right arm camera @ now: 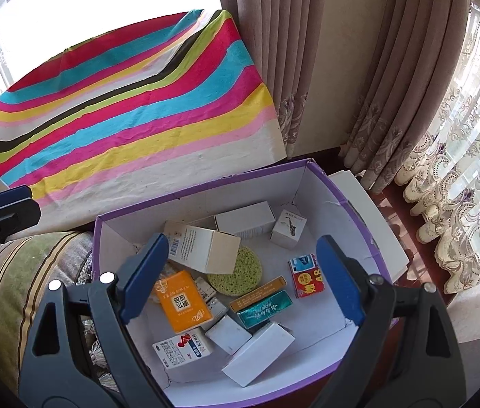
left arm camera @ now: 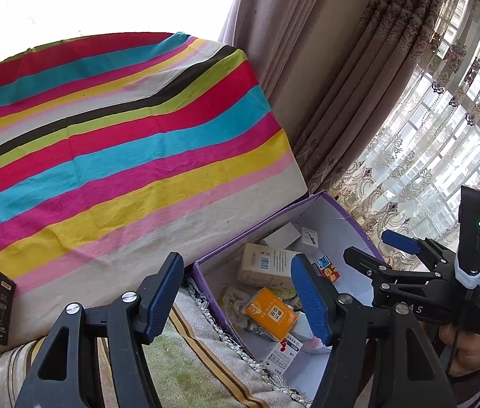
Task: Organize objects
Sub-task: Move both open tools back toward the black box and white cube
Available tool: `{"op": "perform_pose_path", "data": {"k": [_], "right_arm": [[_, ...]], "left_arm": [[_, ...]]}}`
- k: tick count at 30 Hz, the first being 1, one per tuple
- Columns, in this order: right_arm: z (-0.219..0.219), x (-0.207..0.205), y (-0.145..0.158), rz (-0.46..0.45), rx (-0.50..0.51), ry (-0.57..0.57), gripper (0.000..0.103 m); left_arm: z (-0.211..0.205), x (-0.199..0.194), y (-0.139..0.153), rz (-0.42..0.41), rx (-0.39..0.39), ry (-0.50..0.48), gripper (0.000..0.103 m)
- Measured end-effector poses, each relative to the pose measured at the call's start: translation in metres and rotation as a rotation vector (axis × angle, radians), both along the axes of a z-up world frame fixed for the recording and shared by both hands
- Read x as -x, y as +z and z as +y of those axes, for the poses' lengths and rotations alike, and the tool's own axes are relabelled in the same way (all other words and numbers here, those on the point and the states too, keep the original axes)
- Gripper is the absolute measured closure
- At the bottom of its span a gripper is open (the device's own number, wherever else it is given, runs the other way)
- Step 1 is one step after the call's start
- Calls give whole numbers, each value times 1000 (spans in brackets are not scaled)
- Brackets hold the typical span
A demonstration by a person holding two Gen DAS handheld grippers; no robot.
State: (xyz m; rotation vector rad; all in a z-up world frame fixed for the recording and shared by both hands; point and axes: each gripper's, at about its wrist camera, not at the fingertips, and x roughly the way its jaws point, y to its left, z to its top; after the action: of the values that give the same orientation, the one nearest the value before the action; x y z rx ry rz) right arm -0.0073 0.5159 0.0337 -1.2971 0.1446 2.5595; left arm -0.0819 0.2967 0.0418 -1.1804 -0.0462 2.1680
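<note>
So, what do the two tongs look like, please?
Both tongs are black plastic clamps with ribbed blue pads and silver rivets. The left tongs fill the left wrist view. There the right tongs bear pale lettering, a black unit with a green light, white tape and a black cable.

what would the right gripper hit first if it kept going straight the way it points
Probably the clutter in the purple box. The right gripper, open and empty, points down into it, and the teal box and tan box lie about midway between its fingers. Depth is unclear, so which comes first is a guess.
</note>
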Motion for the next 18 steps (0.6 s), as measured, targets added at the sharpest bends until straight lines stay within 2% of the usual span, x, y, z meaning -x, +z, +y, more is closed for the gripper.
{"op": "perform_pose_path", "data": {"k": [18], "right_arm": [[-73, 16, 16, 5, -22, 155, 12]], "left_arm": [[-84, 6, -1, -33, -70, 174, 36]]}}
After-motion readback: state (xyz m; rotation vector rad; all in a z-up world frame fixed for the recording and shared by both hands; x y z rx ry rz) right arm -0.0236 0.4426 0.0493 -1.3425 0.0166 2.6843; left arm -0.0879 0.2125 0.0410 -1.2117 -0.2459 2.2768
